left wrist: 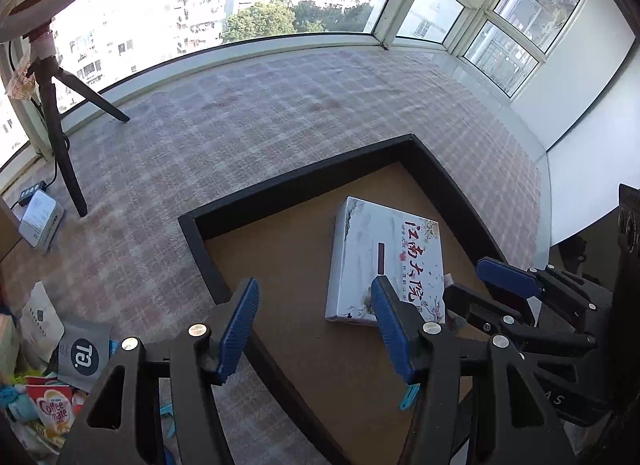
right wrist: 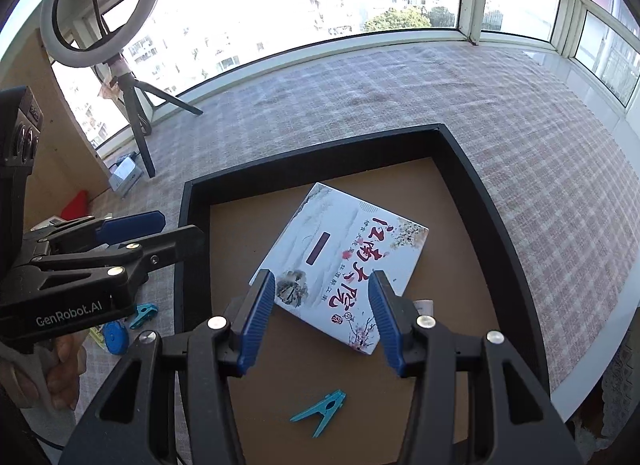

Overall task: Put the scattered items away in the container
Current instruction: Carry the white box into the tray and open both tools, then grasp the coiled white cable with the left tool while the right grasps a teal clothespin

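A black-walled tray (left wrist: 280,185) (right wrist: 304,157) with a brown floor sits on the checked cloth. A white box with red Chinese writing (left wrist: 384,261) (right wrist: 340,261) lies flat inside it. A teal clothespin (right wrist: 322,411) lies on the tray floor near me. My left gripper (left wrist: 314,329) is open and empty over the tray's left wall. My right gripper (right wrist: 322,319) is open and empty above the box's near edge; it also shows in the left wrist view (left wrist: 476,281). The left gripper shows at the left of the right wrist view (right wrist: 176,229).
Scattered packets lie left of the tray: a Coffee mate sachet (left wrist: 52,409), a grey pouch (left wrist: 84,353), a white packet (left wrist: 40,317). A teal clip (right wrist: 142,315) and a blue item (right wrist: 116,339) lie by the tray. A ring light tripod (right wrist: 136,117) and a white device (left wrist: 40,221) stand at the left.
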Motion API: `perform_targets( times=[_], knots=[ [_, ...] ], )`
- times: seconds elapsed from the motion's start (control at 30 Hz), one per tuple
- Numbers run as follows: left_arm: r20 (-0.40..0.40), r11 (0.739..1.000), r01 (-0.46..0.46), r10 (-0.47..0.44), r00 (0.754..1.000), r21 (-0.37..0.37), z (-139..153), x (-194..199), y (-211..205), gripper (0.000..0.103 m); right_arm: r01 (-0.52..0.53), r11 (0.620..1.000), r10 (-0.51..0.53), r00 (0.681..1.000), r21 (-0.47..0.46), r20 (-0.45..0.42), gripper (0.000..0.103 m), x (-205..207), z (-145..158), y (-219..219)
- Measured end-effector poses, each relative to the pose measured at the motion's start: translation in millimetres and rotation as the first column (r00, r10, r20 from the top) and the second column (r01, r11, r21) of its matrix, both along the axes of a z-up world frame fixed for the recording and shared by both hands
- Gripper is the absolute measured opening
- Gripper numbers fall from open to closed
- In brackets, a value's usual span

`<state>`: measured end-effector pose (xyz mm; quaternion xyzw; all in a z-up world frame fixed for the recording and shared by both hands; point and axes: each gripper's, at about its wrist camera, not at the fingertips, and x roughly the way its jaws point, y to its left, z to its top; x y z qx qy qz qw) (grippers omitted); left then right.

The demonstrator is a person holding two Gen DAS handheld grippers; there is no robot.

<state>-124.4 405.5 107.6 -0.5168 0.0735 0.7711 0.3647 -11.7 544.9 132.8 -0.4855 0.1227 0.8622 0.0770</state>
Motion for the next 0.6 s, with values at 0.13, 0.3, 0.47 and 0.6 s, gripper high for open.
perform_targets(
  times=[0.13, 0.3, 0.47, 0.6],
  knots=[
    [-0.010, 0.999, -0.051, 0.050, 0.999, -0.014, -1, -13, -40, 0.055, -0.056, 0.998, 0.056, 0.998, -0.010, -0.001, 0.048, -9, 2, -24],
    [-0.010, 0.992, -0.109, 0.108, 0.994, -0.057, -11, -24, -91, 0.049, -0.167, 0.986, 0.167, 0.986, -0.028, 0.004, 0.047, -23, 1, -66],
    [0.034, 0.987, -0.131, 0.135, 0.990, -0.095, -32, -30, -127, 0.048, -0.277, 0.960, 0.278, 0.960, -0.042, 0.033, 0.040, -31, -17, -116],
    [0.069, 0.986, -0.119, 0.128, 0.989, -0.119, -51, -27, -138, 0.046, -0.343, 0.937, 0.347, 0.935, -0.064, 0.076, 0.038, -34, -37, -151]
  ],
)
